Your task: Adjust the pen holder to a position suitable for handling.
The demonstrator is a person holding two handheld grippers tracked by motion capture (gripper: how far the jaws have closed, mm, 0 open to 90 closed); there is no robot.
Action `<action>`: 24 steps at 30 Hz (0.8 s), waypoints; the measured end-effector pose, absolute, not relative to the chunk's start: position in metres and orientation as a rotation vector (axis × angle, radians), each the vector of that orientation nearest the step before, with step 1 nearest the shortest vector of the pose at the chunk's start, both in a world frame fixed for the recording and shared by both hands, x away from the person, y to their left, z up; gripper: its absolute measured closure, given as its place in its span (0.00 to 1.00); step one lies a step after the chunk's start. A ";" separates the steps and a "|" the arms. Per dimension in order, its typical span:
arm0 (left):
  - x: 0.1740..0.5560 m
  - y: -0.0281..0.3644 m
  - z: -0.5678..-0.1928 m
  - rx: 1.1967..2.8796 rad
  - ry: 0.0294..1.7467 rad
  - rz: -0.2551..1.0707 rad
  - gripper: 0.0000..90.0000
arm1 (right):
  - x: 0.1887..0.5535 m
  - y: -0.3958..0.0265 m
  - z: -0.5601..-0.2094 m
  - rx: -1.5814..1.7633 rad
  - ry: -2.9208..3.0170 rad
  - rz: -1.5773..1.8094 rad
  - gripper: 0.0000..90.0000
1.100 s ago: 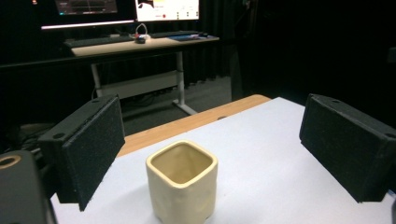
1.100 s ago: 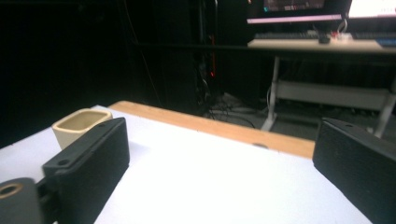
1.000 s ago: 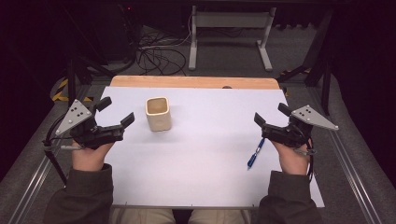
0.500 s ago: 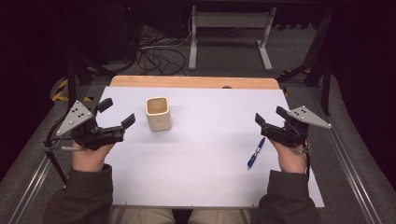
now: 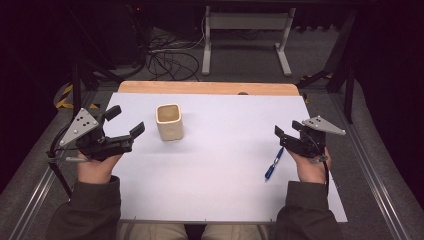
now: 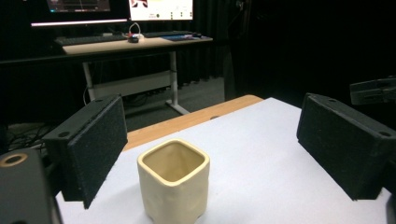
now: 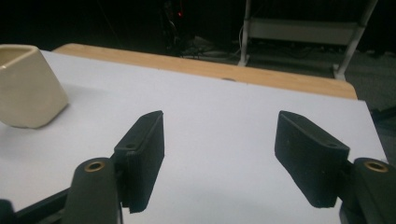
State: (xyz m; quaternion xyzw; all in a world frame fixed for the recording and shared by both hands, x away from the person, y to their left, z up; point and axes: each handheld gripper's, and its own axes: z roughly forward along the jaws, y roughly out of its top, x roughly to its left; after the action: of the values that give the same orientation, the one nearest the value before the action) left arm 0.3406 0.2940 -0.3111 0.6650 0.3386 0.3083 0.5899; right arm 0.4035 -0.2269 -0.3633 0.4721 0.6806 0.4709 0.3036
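Note:
A cream square cup [image 5: 169, 121] stands upright and empty on the white table sheet [image 5: 225, 150], left of the middle. My left gripper [image 5: 126, 121] is held open just left of the cup, not touching it. In the left gripper view the cup [image 6: 173, 186] sits low between the wide-apart pads [image 6: 88, 149], nearer the left one. A blue pen [image 5: 273, 165] lies on the sheet at the right. My right gripper [image 5: 287, 129] hovers open just beyond the pen, holding nothing. In the right gripper view its jaws [image 7: 226, 149] frame bare sheet, with the cup [image 7: 25, 88] at far left.
A bare wooden strip [image 5: 207, 88] runs along the table's far edge. Beyond it, a metal desk frame [image 5: 245, 22] and loose cables [image 5: 165, 60] are on the floor. A desk with monitors [image 6: 126, 39] stands farther off. Metal rails [image 5: 30, 200] flank the table.

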 end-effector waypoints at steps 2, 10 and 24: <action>0.341 0.294 -0.312 1.549 0.791 0.717 0.12 | 0.405 -0.227 -0.366 1.273 1.809 1.232 0.38; 0.341 0.293 -0.313 1.564 0.803 0.713 0.12 | 0.412 -0.231 -0.376 1.374 1.820 1.223 0.43; 0.342 0.293 -0.314 1.570 0.814 0.708 0.13 | 0.420 -0.231 -0.390 1.474 1.888 1.163 0.49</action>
State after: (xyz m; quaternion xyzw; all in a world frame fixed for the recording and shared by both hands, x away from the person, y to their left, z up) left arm 0.3424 0.2931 -0.3142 0.6716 0.3484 0.3027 0.5797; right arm 0.4197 -0.2312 -0.3898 0.5379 0.6888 0.4242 0.2371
